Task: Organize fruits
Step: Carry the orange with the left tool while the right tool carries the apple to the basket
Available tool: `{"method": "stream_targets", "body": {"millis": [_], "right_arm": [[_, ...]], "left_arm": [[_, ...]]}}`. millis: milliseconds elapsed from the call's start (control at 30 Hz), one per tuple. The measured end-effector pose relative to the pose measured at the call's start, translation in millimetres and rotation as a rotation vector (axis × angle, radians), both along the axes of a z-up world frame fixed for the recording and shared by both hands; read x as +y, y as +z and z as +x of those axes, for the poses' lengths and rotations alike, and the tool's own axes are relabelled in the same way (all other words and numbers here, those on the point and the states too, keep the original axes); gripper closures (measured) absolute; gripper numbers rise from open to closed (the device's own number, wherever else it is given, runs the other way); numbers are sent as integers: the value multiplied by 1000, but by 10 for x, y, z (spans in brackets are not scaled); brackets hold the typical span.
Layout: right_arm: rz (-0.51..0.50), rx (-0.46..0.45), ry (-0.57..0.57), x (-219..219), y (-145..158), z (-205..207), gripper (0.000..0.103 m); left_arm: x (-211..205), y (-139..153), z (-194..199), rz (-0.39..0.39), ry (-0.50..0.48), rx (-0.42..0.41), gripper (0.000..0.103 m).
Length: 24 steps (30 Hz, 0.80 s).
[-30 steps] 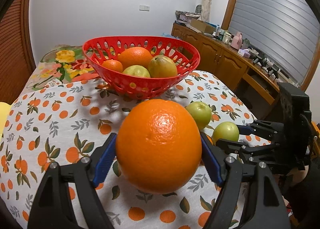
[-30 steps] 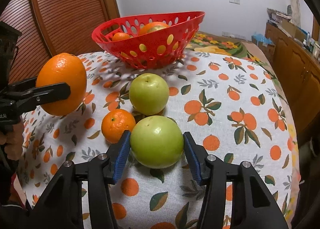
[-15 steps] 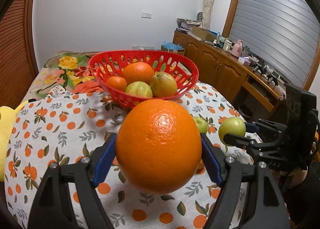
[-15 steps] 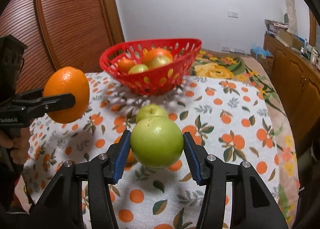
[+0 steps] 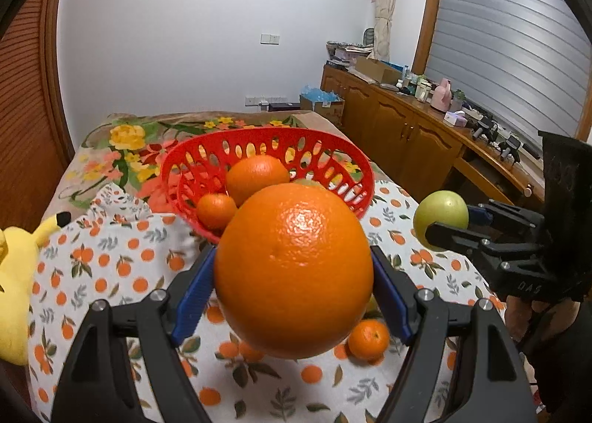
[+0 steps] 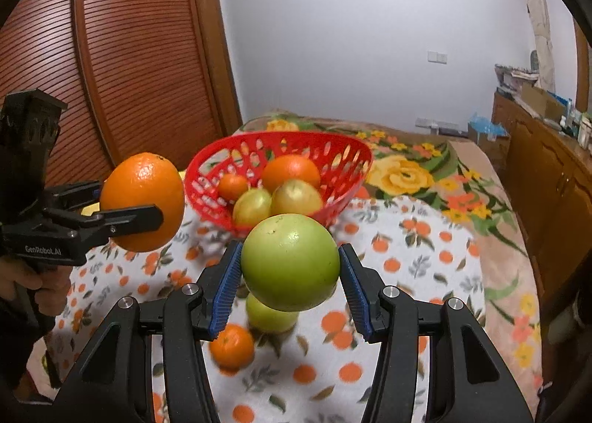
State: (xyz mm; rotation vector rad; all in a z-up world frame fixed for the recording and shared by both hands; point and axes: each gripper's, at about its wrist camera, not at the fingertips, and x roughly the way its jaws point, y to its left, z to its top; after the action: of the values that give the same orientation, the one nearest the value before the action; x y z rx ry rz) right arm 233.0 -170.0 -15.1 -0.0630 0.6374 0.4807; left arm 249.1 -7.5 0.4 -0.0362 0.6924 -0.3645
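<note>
Orange and large, the big orange (image 5: pixel 294 280) sits clenched between the blue pads (image 5: pixel 190 297) of the left gripper (image 5: pixel 294 289), lifted clear of the orange-print tablecloth (image 5: pixel 122 267). A second ago it hung low over the cloth with the red basket (image 5: pixel 266 141) above it in view; now the basket lies just past it at 12 o'clock, seen more from above. The right gripper (image 6: pixel 290 288) is clamped on the green apple (image 6: pixel 290 262), which a second ago rested on the cloth and now rides in the air in front of the basket. From the left wrist camera that apple shows at 3 o'clock, level with the basket rim.

Left behind on the cloth are a second green apple (image 6: pixel 272 315) and a small mandarin (image 6: pixel 232 347), touching or nearly so, at 6 to 7 o'clock below the held apple.

Inside the basket lie an orange (image 6: pixel 291 173), a small mandarin-sized fruit (image 6: pixel 232 186) and two yellow-green fruits (image 6: pixel 275 202). A yellow plush toy (image 5: pixel 14 275) rests at 9 o'clock in the left wrist view, on the table edge.
</note>
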Motion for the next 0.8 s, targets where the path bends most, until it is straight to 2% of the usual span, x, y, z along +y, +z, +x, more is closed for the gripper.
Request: {"method": "stream_targets", "body": {"millis": [333,800], "right_arm": [[18,-37,-4,-61,136,295,50],[29,-35,-13,-39,69,461,50]], "left_arm": [[-170,22,368,32,-16,10,25],[-273,-116,653,36,-12,34,24]]}}
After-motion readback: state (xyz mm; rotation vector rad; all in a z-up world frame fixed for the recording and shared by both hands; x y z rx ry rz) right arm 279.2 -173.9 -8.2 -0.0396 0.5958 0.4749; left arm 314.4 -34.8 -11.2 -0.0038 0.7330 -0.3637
